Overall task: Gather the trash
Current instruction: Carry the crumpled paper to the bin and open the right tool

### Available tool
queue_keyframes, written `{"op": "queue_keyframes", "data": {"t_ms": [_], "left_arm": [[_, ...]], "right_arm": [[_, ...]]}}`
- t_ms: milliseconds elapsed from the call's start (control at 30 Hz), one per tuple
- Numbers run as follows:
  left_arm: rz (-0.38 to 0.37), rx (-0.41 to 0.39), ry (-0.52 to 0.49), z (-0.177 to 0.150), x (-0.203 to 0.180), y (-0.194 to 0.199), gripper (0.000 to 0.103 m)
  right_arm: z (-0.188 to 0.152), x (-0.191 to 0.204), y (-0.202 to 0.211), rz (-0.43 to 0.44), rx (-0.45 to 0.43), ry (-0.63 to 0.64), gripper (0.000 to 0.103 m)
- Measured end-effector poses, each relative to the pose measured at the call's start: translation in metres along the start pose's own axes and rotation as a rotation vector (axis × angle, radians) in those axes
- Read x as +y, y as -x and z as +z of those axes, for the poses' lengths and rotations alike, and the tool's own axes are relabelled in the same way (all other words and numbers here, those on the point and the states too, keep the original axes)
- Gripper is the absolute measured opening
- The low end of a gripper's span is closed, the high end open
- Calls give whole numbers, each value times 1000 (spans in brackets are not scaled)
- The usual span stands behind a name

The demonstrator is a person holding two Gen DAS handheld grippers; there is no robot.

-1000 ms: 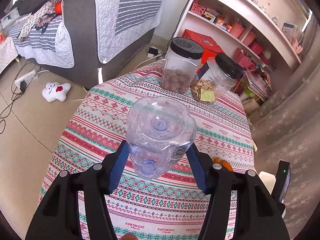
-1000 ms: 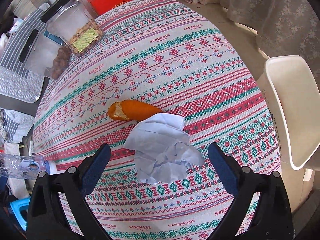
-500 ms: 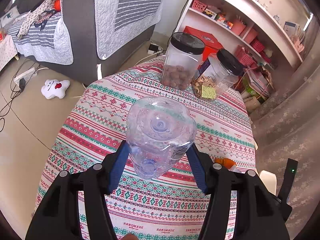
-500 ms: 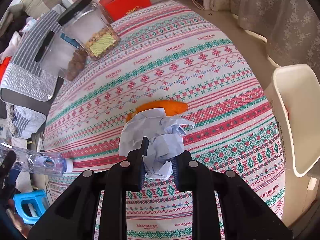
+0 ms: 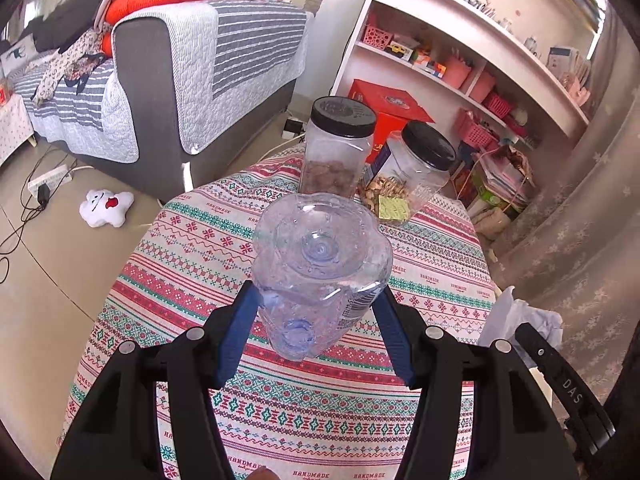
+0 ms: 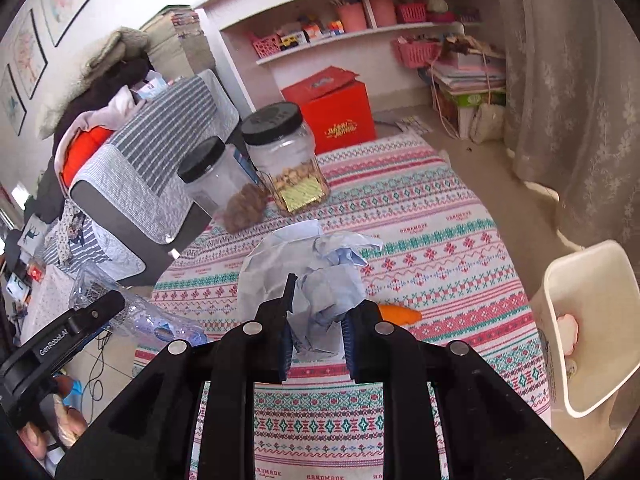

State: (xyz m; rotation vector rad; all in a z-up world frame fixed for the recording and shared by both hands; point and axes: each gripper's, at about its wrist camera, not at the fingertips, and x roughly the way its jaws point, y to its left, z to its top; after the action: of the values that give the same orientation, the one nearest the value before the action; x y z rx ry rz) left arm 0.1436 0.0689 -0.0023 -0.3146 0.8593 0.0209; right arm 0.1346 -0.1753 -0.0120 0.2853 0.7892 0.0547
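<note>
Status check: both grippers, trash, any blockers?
Left gripper shut on plastic bottle. Right gripper shut on crumpled paper, held above the table. Orange peel left on tablecloth. White bin right of table, path looks clear.

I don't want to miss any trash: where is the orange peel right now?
In the right wrist view, the orange peel lies on the patterned tablecloth, just beyond the right tongs, partly hidden by them and the crumpled white paper.

Quick count from my side: two black-lidded jars [image 5: 338, 148] [image 5: 416, 176] near the top middle, one plastic bottle [image 5: 320, 272], one crumpled paper wad [image 6: 312, 280], one orange peel [image 6: 400, 314], one white bin [image 6: 588, 328] at the right edge.
</note>
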Motion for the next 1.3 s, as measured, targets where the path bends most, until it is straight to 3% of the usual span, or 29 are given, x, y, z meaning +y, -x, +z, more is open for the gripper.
{"op": "queue_keyframes", "data": {"t_ms": [267, 667, 867, 1300], "left_arm": [[-17, -81, -13, -1, -19, 14, 58], [-79, -173, -52, -10, -68, 27, 58], [-102, -156, -79, -18, -92, 19, 58], [-178, -116, -147, -44, -158, 10, 58]], "right_arm": [[4, 5, 36, -51, -173, 100, 19], [9, -28, 71, -223, -301, 117, 19], [13, -69, 83, -336, -324, 61, 19], [18, -200, 113, -529, -307, -162, 18]]}}
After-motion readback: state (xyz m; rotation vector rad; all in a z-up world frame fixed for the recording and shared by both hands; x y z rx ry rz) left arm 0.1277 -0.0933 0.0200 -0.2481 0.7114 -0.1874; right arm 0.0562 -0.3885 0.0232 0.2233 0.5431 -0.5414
